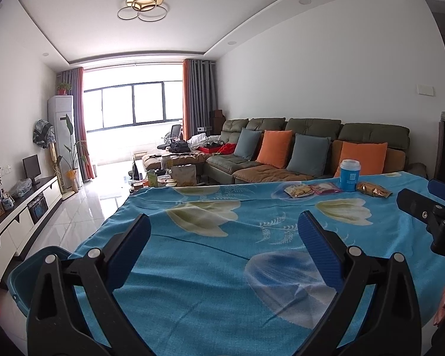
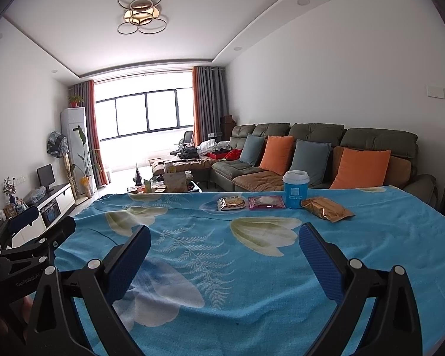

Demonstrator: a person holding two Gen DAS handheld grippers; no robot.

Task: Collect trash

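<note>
Covering the table, blue floral cloth (image 2: 252, 281), sofa (image 2: 326, 136) behind, both grippers (image 1: 224, 237) (image 2: 225, 247) wide

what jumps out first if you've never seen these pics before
The bright blue floral tablecloth fills the foreground, with both grippers, left and right, open and empty above it. Along its far edge sits a row of trash: a yellow snack packet, a pink wrapper, a blue cup and a gold bag. Behind them, orange cushions stand out on the dark sofa.
</note>
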